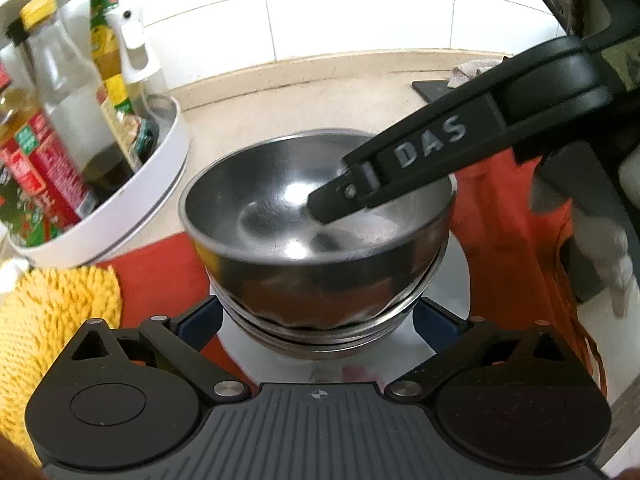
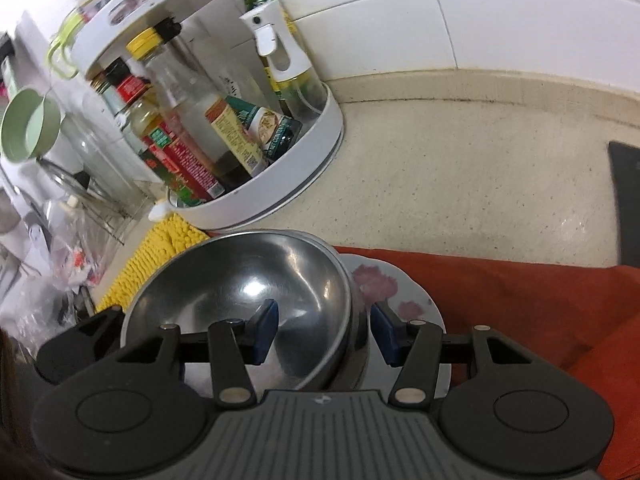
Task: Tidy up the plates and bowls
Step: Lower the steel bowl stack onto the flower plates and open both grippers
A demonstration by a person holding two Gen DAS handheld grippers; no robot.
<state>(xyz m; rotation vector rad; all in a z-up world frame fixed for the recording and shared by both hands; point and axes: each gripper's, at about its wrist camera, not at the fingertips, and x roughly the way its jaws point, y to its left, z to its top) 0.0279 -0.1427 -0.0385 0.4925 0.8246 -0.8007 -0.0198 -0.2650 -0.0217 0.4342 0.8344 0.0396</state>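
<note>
A stack of steel bowls stands on a white flowered plate on an orange cloth. My left gripper is open, its blue pads low on either side of the stack's base, apart from it. My right gripper is open and straddles the top bowl's right rim: one blue pad is inside the bowl, the other outside. In the left wrist view the right gripper's black finger reaches into the bowl from the upper right.
A white round rack of sauce bottles stands on the beige counter behind and left of the bowls. A yellow shaggy mat lies to the left. A black slab lies at the right. White tiled wall at the back.
</note>
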